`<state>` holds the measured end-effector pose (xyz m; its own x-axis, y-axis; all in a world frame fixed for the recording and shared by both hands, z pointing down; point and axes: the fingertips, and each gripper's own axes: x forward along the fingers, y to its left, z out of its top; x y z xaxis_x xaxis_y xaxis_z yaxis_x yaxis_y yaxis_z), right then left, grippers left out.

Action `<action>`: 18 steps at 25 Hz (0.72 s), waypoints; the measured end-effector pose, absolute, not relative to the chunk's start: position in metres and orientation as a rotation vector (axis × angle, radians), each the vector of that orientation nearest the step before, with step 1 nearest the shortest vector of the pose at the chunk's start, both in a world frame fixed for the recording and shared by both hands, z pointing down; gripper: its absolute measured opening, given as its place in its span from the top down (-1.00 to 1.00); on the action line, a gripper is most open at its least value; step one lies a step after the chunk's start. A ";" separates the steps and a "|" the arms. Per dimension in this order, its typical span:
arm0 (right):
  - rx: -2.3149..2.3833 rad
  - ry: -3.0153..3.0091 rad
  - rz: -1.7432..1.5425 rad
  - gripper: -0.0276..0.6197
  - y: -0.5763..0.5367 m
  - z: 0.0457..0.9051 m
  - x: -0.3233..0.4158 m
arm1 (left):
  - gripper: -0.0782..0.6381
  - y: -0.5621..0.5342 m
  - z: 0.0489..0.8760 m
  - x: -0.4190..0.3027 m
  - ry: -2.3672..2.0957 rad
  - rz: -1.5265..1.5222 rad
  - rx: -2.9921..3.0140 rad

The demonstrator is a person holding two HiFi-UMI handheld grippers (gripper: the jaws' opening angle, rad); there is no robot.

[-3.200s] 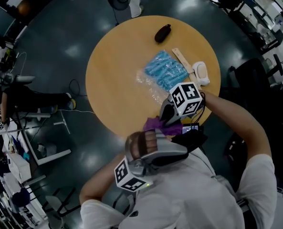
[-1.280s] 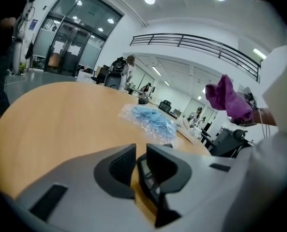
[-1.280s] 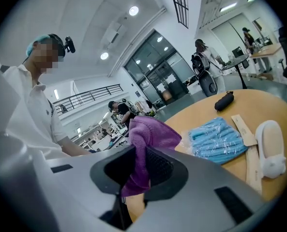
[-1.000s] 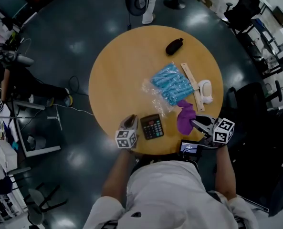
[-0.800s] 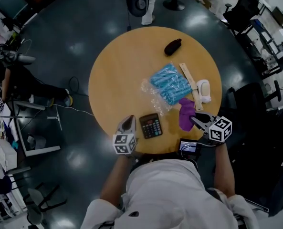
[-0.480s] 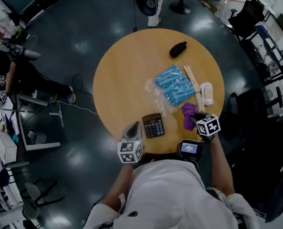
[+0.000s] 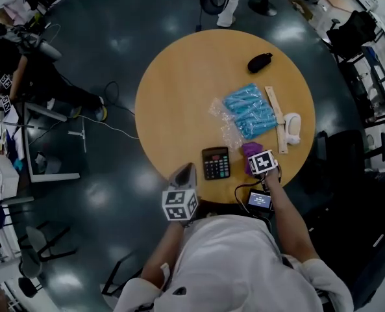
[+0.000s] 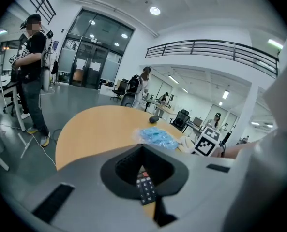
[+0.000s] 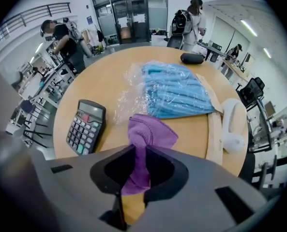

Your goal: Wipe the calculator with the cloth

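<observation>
We look down on a round wooden table (image 7: 173,90) standing on a dark, glossy floor. The calculator (image 7: 215,163) lies flat near the table's front edge. Our right gripper (image 9: 133,187) has its jaws clamped on the purple cloth (image 9: 145,132), just right of the calculator. Our left gripper (image 7: 184,171), jaws together on nothing, sits at the table's edge left of the calculator.

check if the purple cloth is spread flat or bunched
Bunched up. The purple cloth is gathered into folds and pinched in the right gripper, its free end crumpled on the table.
</observation>
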<state>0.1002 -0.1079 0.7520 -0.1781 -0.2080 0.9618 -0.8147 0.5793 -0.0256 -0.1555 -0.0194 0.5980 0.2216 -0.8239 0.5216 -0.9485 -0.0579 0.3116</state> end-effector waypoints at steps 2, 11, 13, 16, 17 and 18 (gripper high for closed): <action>0.819 -1.670 0.679 0.69 -0.103 0.764 0.090 | 0.76 -0.015 0.602 -0.158 -1.637 0.273 1.890; 0.680 -1.659 0.667 0.68 -0.088 0.791 0.054 | 0.76 -0.008 0.603 -0.167 -1.628 0.251 1.878; 0.677 -1.678 0.671 0.65 -0.089 0.787 0.050 | 0.76 -0.008 0.603 -0.167 -1.618 0.258 1.882; 0.705 -1.724 0.701 0.50 -0.089 0.775 0.047 | 0.76 -0.010 0.604 -0.165 -1.598 0.271 1.895; 0.710 -1.748 0.714 0.45 -0.088 0.769 0.046 | 0.76 -0.010 0.604 -0.165 -1.595 0.276 1.899; 0.714 -1.776 0.727 0.44 -0.087 0.763 0.044 | 0.76 -0.011 0.604 -0.164 -1.593 0.280 1.904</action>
